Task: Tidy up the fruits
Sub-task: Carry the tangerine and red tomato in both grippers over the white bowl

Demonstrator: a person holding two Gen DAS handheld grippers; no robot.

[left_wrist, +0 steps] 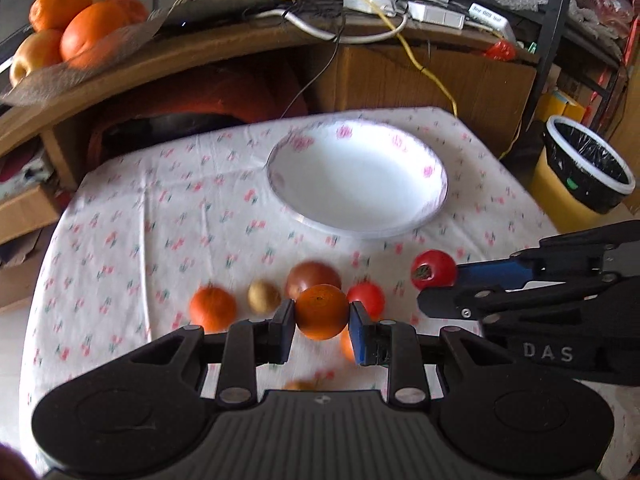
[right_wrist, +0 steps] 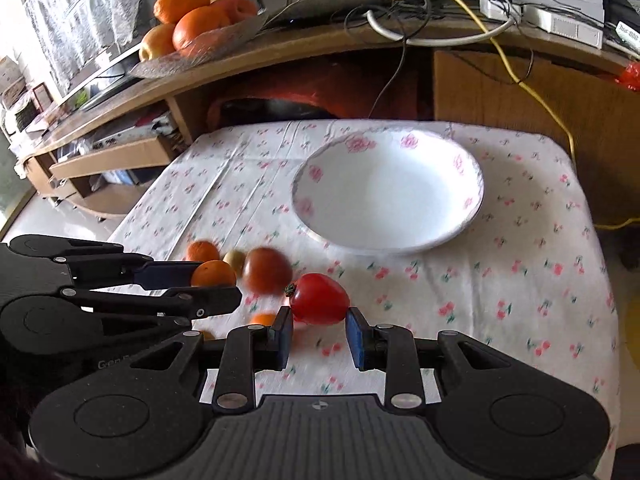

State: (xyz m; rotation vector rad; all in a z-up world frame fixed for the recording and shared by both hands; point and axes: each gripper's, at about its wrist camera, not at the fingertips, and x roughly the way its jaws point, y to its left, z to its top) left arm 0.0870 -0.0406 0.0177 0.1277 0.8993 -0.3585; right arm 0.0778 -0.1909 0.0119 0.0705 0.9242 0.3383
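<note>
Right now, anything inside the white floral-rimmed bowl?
Nothing visible inside the white floral-rimmed bowl; both views show bare white interior. Its underside on the cherry-print tablecloth is hidden.

The fruits on the cloth are smeared by motion blur, so the small brownish fruit point(left_wrist: 264, 297) cannot be identified. A further orange piece point(left_wrist: 347, 346) is mostly hidden behind the left gripper's point(left_wrist: 322, 326) finger. The yellow bin point(left_wrist: 580, 176) is cut by the right edge.

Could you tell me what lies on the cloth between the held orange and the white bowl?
In the left wrist view, a dark red fruit sits just beyond the orange; past it, bare flowered cloth reaches the bowl.
</note>
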